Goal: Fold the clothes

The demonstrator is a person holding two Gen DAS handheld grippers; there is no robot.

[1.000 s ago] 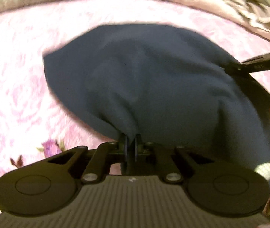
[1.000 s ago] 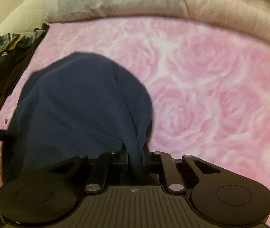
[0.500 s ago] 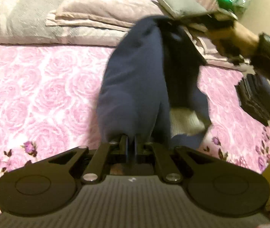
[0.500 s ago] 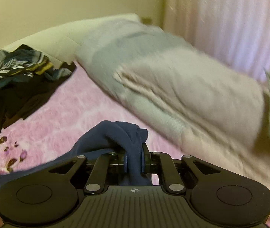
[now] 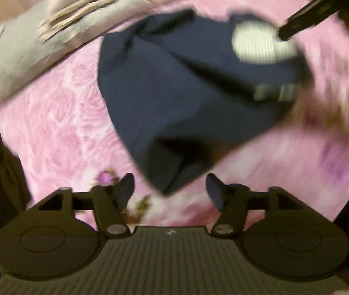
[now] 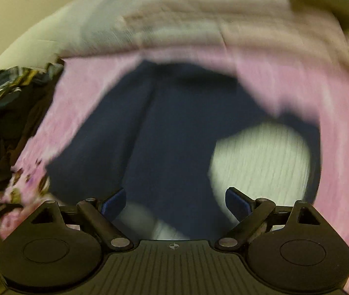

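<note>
A navy garment (image 5: 194, 98) lies crumpled on the pink rose bedspread (image 5: 59, 123), its pale ribbed lining (image 5: 260, 41) showing. My left gripper (image 5: 169, 189) hangs above its near corner, jaws opening, and the pads touch no cloth. One of the right gripper's fingers (image 5: 302, 22) shows at the top right. In the right wrist view the same garment (image 6: 169, 127) and its pale lining (image 6: 260, 162) spread under my right gripper (image 6: 175, 201). Its jaws are opening wide and the pads are clear of the cloth. Both views are blurred.
A heap of dark patterned clothes (image 6: 5, 103) lies on the left of the bed, also at the left edge (image 5: 0, 172) of the left wrist view. A beige and grey quilt (image 6: 199, 24) is bunched along the far side. Pink bedspread (image 6: 334, 147) stretches to the right.
Both grippers were shut on the navy garment and held it up stretched between them. Both now stand open, and the garment has dropped onto the bedspread.
</note>
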